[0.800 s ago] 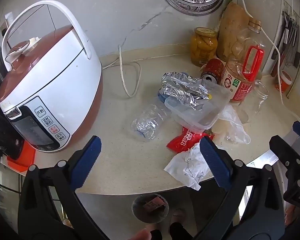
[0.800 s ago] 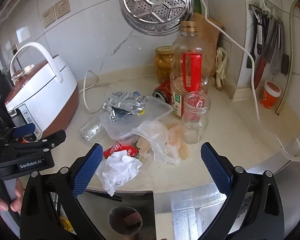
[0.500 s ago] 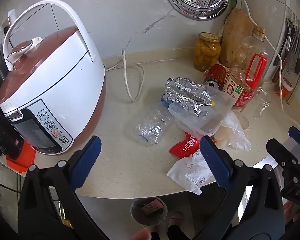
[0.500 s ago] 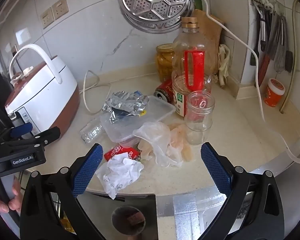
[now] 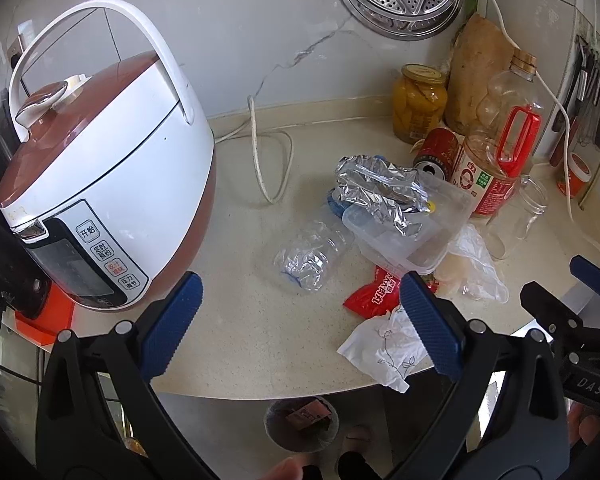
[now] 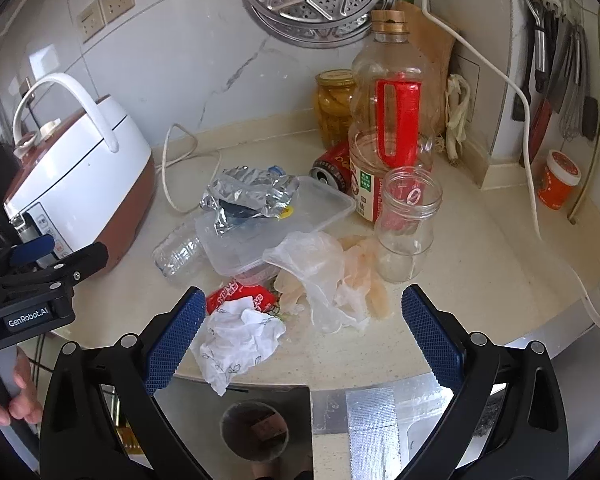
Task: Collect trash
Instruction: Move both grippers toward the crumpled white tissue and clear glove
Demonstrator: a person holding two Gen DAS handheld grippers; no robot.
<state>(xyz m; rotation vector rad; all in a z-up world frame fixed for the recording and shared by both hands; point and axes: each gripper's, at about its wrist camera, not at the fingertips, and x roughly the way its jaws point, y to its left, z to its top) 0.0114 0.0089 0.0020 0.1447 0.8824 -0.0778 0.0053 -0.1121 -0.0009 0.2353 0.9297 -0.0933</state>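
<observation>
A heap of trash lies on the counter: a crumpled white tissue [image 6: 236,340] at the front edge, a red snack wrapper [image 6: 236,294], a clear plastic bag [image 6: 316,268], a crushed water bottle [image 5: 308,258], a plastic box [image 5: 412,228] with crumpled foil [image 5: 380,190] on it, and a red can [image 5: 436,154]. My left gripper [image 5: 300,324] hovers open above the bare counter in front of the bottle. Over the tissue and bag my right gripper [image 6: 300,336] is open too. Nothing sits between either pair of pads.
A white and brown rice cooker [image 5: 100,184] fills the left. An oil bottle [image 6: 392,120], an open glass jar [image 6: 406,224] and a jar of preserved fruit [image 5: 418,104] stand behind the heap. A bin [image 6: 256,430] sits on the floor below the counter edge.
Both grippers have risen and pulled back a little, so the counter items have slid lower in each view. The jaws stay wide and nothing was picked up.
</observation>
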